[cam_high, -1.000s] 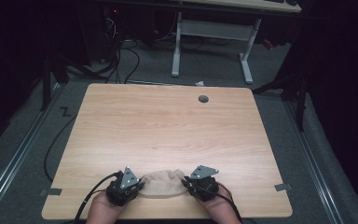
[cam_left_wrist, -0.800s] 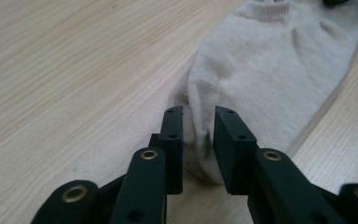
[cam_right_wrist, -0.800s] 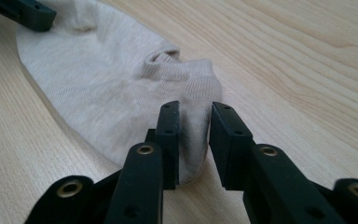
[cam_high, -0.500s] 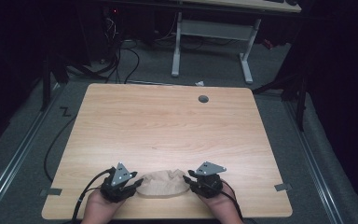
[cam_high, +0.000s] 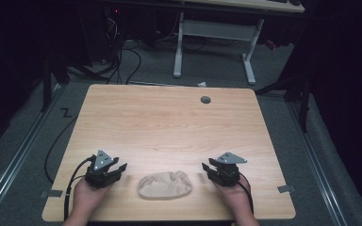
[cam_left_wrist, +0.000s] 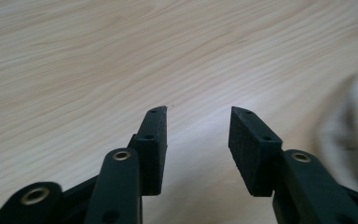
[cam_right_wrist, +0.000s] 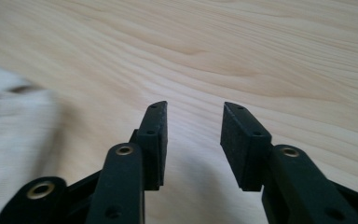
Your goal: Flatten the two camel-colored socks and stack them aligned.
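A crumpled beige cloth [cam_high: 165, 184] lies in a low heap near the front edge of the wooden table [cam_high: 169, 127]. My left gripper [cam_high: 119, 168] sits to its left, open, with nothing between its jaws. The cloth [cam_left_wrist: 354, 135] shows blurred at the right edge of the left gripper view, apart from the left gripper [cam_left_wrist: 196, 126]. My right gripper [cam_high: 206, 167] rests to the right of the heap, also open and holding nothing. In the right gripper view the cloth [cam_right_wrist: 14, 126] lies at the left, clear of the right gripper [cam_right_wrist: 193, 121].
A round grommet hole [cam_high: 205, 100] sits near the table's far edge. Black cables [cam_high: 61, 146] hang off the left side. A white desk frame [cam_high: 212, 42] stands on the floor beyond the table. Tape marks [cam_high: 286, 189] sit at the front corners.
Both grippers have let go of the cloth and drawn apart sideways, left one leftward and right one rightward. The cloth now lies free between them.
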A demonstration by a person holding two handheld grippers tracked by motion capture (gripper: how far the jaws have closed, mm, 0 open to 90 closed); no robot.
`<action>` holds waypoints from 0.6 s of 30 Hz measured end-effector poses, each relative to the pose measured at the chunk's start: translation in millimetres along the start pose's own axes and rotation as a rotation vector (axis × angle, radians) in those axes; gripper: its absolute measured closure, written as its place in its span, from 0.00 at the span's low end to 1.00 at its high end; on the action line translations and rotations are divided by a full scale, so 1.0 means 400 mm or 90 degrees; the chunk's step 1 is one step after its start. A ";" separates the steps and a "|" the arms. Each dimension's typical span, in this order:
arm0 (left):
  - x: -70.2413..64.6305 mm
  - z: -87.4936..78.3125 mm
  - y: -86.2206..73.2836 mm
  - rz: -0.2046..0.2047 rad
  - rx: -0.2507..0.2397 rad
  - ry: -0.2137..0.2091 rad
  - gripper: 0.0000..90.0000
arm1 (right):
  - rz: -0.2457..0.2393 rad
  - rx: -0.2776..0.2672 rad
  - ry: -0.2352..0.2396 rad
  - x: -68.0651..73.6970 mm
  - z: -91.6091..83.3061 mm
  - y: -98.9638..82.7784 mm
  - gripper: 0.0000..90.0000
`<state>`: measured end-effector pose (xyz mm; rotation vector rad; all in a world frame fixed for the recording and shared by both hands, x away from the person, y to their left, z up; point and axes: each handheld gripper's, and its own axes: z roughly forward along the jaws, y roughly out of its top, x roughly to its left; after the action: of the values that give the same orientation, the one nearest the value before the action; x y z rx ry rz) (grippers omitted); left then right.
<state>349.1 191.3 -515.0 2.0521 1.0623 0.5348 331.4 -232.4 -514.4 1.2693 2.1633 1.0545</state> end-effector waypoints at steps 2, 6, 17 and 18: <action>0.020 0.012 -0.008 -0.021 0.017 0.004 0.61 | 0.010 0.005 -0.032 -0.023 0.006 -0.009 0.64; 0.059 0.021 -0.018 -0.091 0.023 -0.011 0.60 | 0.048 0.025 -0.068 -0.070 0.016 -0.027 0.63; 0.040 0.016 -0.012 -0.057 0.021 -0.014 0.59 | 0.046 0.024 -0.074 -0.066 0.014 -0.030 0.62; 0.040 0.012 -0.013 -0.054 0.020 -0.012 0.59 | 0.051 0.021 -0.073 -0.067 0.014 -0.029 0.63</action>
<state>358.6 204.6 -521.7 2.0250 1.1481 0.4567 341.9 -256.8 -527.3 1.4063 2.0677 0.9547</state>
